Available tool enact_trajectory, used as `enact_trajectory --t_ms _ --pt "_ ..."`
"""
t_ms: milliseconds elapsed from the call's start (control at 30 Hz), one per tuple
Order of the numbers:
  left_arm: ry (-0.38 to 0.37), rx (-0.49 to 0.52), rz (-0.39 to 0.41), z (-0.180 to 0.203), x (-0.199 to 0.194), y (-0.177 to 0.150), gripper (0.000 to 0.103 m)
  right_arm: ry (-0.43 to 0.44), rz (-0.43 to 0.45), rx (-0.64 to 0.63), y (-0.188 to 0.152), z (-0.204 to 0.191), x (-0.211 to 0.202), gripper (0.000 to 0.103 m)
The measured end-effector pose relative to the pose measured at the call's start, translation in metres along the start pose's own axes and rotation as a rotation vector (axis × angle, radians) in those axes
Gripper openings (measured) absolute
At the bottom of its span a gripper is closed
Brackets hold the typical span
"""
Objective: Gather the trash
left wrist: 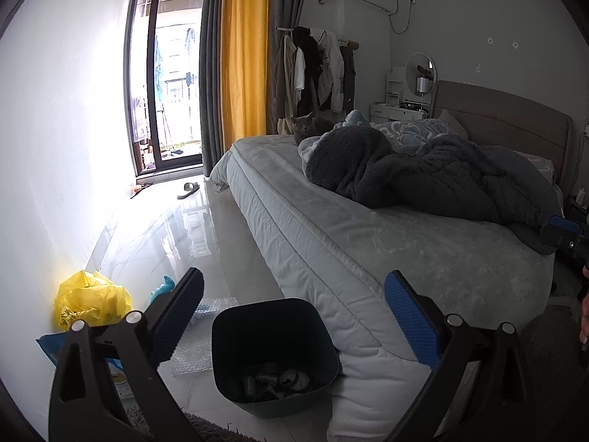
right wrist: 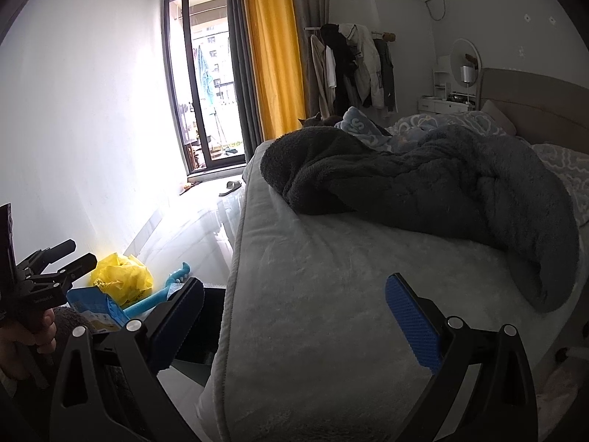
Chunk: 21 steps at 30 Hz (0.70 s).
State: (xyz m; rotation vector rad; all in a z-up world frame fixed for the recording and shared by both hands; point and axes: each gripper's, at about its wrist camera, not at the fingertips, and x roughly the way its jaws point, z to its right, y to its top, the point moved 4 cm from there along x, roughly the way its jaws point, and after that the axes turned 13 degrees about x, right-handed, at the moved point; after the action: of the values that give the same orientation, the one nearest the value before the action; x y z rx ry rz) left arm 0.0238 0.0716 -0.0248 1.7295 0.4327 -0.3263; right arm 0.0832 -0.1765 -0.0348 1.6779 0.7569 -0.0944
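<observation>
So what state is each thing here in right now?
Left gripper: open, empty.
Right gripper: open, empty.
Trash bin: upright, lidless, some trash inside.
Yellow plastic bag: crumpled on floor by wall.
Bubble wrap: flat on floor beside bin.
Dark blanket: bunched on bed.
Cat: resting on bed.

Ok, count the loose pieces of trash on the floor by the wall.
4: yellow plastic bag against the wall, blue packet beside it, bubble wrap next to the bin, turquoise item behind. More may be hidden.
</observation>
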Motion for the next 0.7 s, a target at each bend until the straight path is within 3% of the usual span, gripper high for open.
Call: enact_trajectory --t_ms 700 --pt "0.001 0.000 -0.003 0.0007 0.0009 -0.0003 0.100 0.002 -0.005 0.013 -0.0027 -0.0043 0.0000 0.100"
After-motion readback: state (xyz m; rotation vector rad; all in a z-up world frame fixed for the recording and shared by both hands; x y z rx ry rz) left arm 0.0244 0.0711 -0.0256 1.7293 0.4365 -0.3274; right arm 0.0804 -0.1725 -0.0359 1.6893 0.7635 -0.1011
